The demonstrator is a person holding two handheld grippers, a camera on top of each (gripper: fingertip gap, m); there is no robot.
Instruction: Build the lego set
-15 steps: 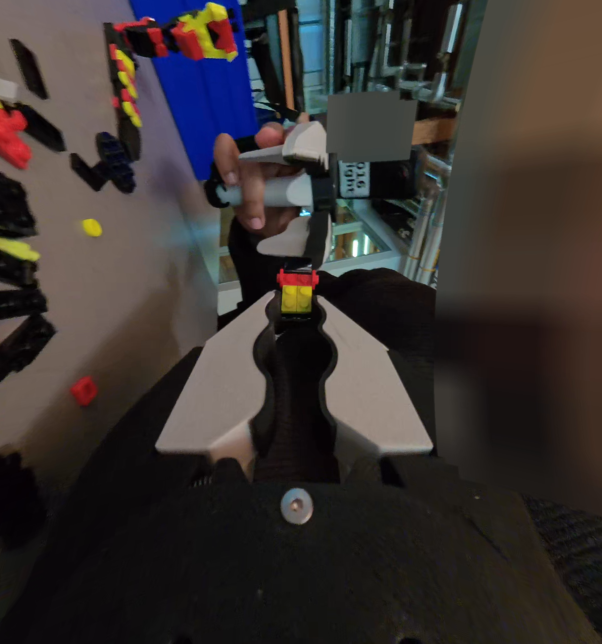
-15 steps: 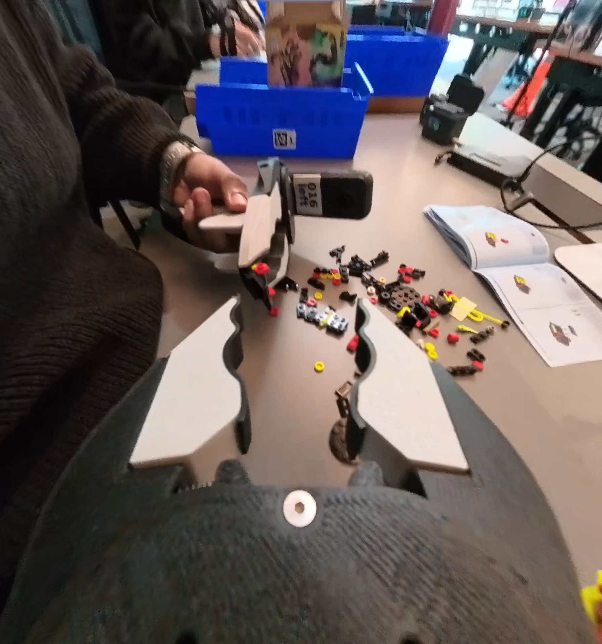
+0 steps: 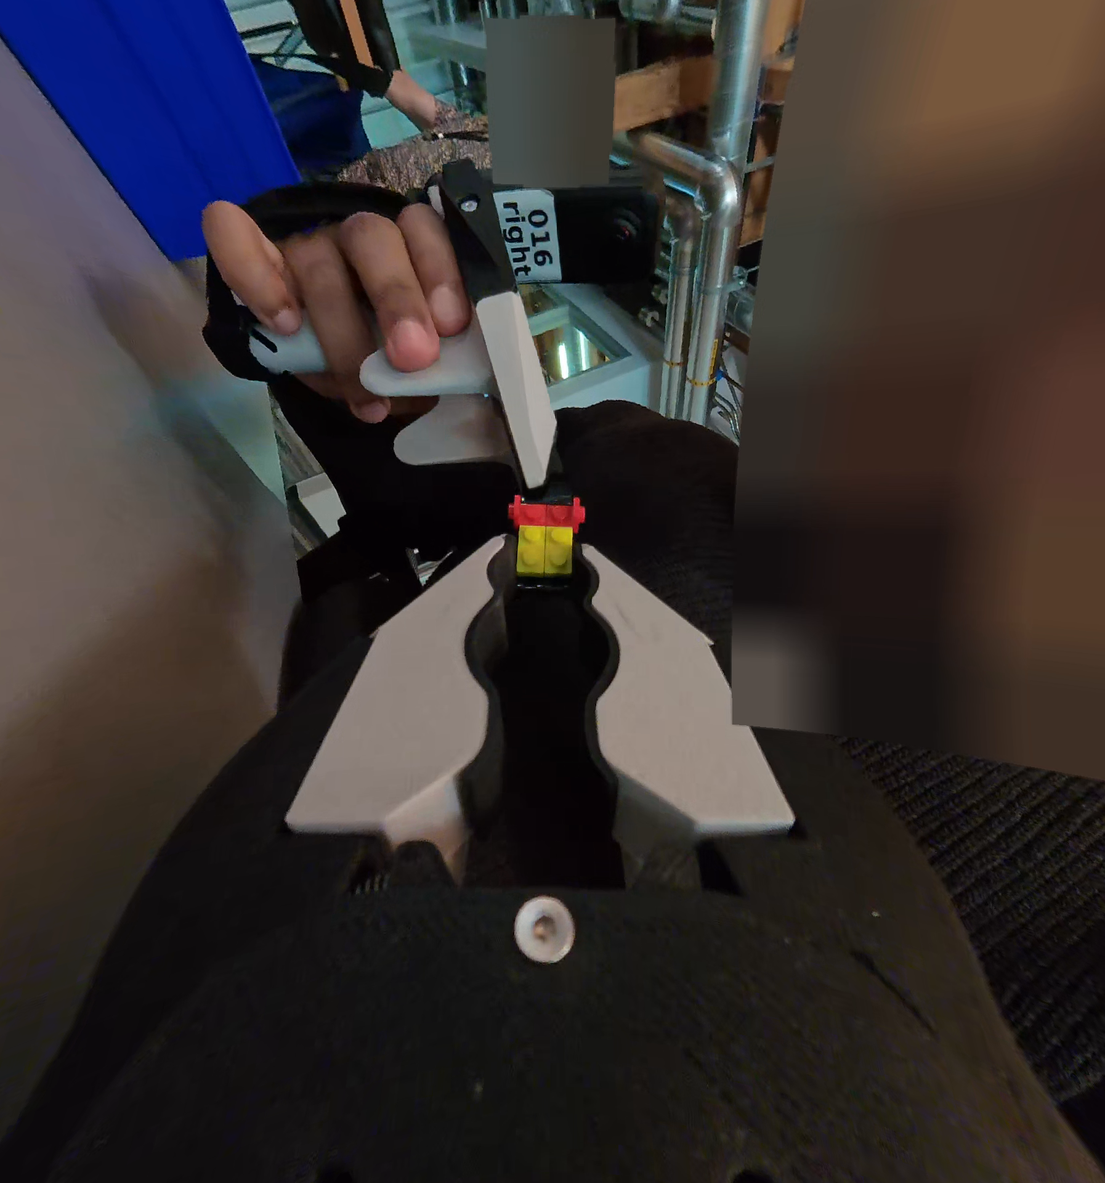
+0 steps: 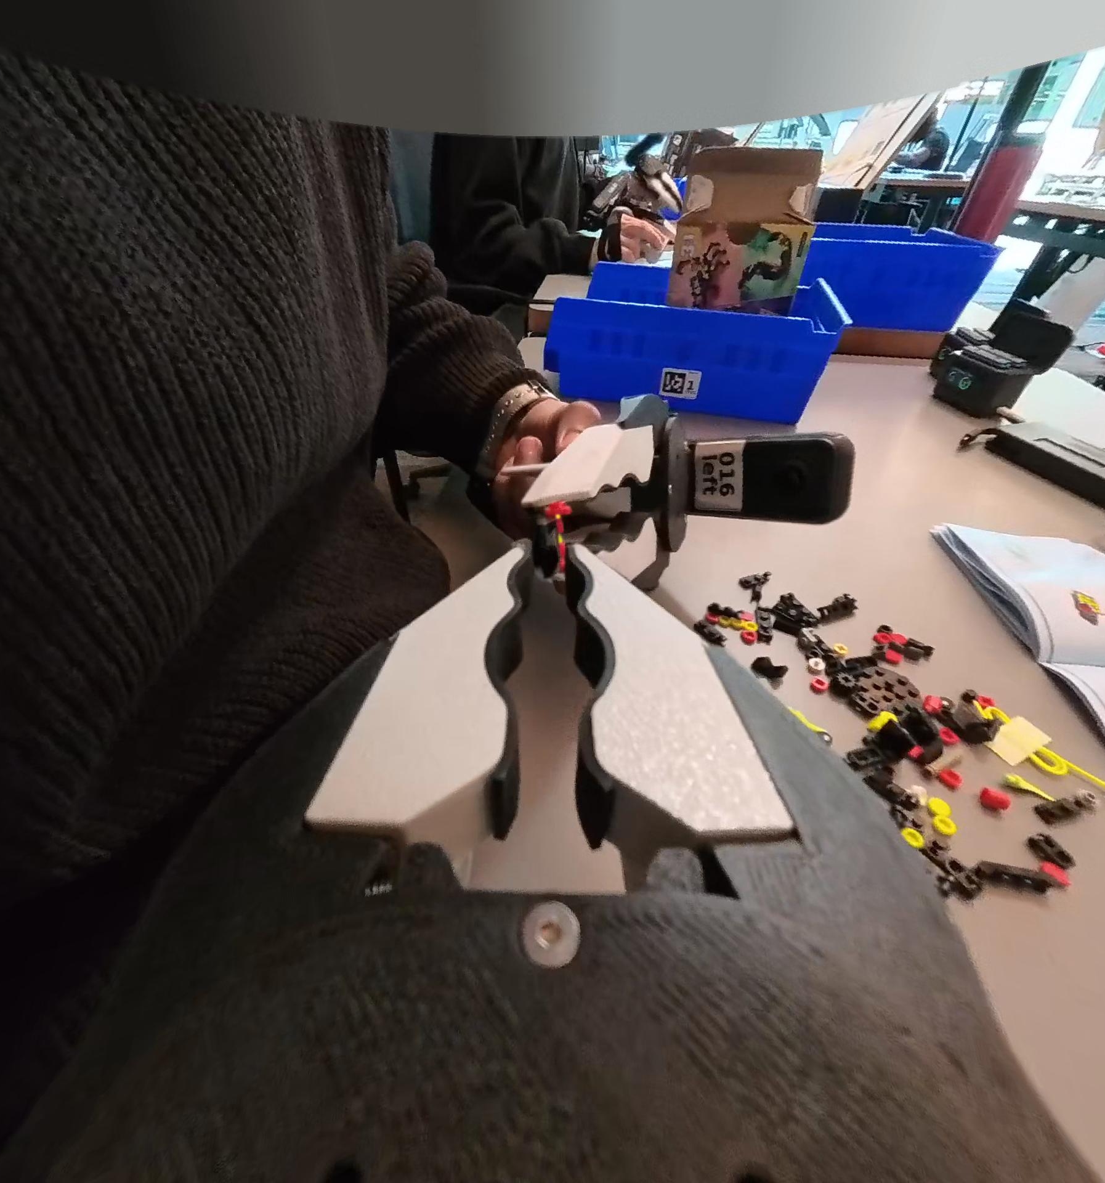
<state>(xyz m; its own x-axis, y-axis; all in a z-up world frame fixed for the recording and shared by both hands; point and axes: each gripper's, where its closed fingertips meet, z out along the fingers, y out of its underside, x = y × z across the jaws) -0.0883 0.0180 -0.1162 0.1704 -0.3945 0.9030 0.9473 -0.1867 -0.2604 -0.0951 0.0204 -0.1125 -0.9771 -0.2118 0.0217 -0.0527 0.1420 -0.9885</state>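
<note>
I am pinching the small studded plastic lego assembly, yellow bricks under a red plate, between my left gripper, its matte grey wavy-edged fingers nearly closed on it. My right gripper is gripping the assembly's black end from above. Loose lego pieces are lying beside the open instruction booklet. Each gripper's camera is carrying a white label.

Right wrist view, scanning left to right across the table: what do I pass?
Dark sweater sleeve → left gripper pinching the small lego build → scattered loose lego pieces → open instruction booklet.
</note>
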